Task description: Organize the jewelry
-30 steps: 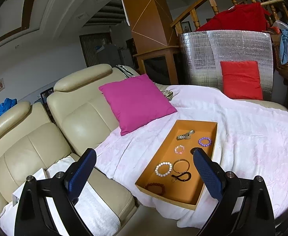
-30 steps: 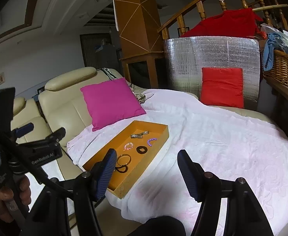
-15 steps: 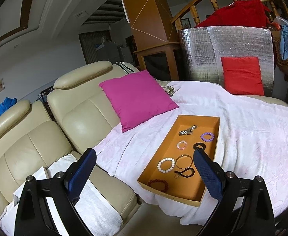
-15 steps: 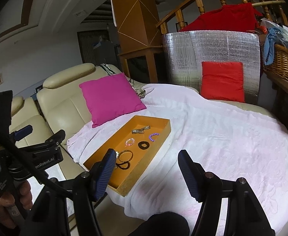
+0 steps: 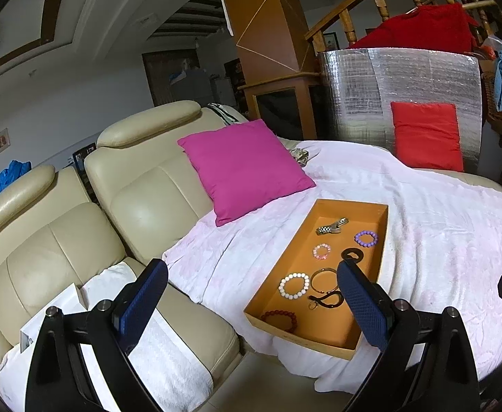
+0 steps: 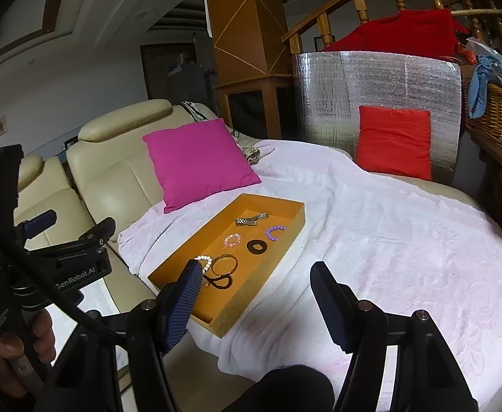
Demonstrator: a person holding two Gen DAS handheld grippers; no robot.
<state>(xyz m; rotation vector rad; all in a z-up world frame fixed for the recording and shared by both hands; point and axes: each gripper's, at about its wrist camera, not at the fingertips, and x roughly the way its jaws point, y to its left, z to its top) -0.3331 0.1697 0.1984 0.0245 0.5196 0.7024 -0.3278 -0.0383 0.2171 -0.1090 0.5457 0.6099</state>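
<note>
Left gripper [image 5: 251, 295] held wide open, nothing between jaws. Right gripper [image 6: 254, 295] likewise spread, empty, short of orange tray [image 6: 287, 206]. Bracelets [image 5: 294, 285] and watch [image 5: 331, 228] laid in tray on white blanket [image 6: 388, 233].

The tray [image 5: 383, 233] lies on the blanket [image 5: 440, 226] that covers the sofa seat. In the tray, the watch [image 5: 331, 225] lies at the far end, the beaded bracelets [image 5: 366, 238] nearer, and the bangle [image 5: 323, 279] nearer still. A cushion [image 5: 244, 166] leans on the sofa backrest [image 5: 141, 185] behind and left of the tray. A second cushion [image 5: 426, 135] stands far right against a foil panel [image 5: 405, 79].
</note>
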